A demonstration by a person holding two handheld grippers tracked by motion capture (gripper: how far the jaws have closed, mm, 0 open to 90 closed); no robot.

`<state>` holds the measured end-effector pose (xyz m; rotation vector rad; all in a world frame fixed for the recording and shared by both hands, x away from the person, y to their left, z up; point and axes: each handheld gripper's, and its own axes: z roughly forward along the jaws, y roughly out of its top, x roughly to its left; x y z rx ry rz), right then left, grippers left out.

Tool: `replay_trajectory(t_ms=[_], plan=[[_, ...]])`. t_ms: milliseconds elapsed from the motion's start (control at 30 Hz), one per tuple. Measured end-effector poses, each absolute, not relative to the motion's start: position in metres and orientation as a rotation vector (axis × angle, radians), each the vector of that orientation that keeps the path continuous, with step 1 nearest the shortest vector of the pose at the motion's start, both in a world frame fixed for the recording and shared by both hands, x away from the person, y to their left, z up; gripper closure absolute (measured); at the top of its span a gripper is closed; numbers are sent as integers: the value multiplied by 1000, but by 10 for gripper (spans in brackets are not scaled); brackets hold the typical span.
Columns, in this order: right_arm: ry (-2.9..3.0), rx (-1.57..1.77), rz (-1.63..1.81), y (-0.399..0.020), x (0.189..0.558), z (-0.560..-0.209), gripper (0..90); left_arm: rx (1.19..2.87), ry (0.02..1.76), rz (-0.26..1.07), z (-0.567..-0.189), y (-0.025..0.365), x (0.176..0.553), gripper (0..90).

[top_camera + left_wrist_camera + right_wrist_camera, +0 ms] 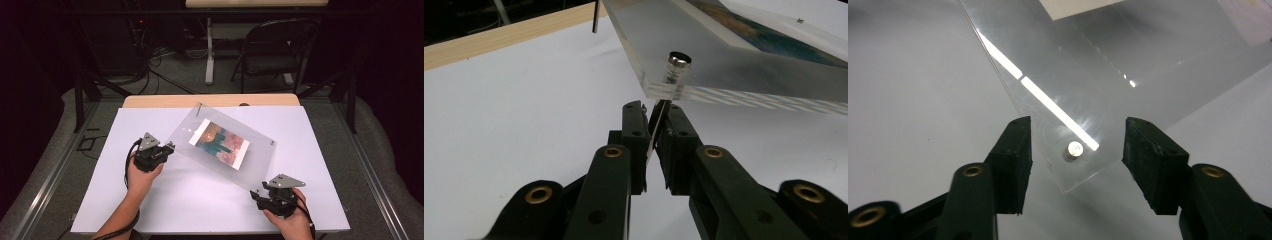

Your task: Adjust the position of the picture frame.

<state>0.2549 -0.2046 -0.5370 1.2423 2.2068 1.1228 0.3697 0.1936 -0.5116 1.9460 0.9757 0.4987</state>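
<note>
Lying tilted on the white surface [200, 200], the clear frame [260, 155] holds a colourful photo [220, 142] between its two plates. The left gripper [655, 131] has its fingers narrow, pinching a thin clear sheet just under the frame corner with a metal pin [678, 62]. The right gripper [1075, 160] has fingers wide, standing apart on both sides of another corner with its pin [1074, 149], not touching.

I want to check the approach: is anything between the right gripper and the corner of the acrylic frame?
Nothing visible does. The right gripper has its jaws open on either side of the acrylic frame corner, around its metal stud, pads not touching.
</note>
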Motion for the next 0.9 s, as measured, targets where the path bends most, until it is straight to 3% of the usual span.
replay_trajectory(t_ms=[200, 533, 900], plan=[[2227, 1226, 1130, -201, 261, -537, 488, 1955, 970, 503, -511, 194, 363, 825], [2212, 1108, 1135, -190, 265, -535, 376, 1948, 988, 503, -510, 199, 357, 830], [2282, 1068, 1124, -182, 273, -538, 365, 1940, 1009, 523, -509, 206, 348, 827]])
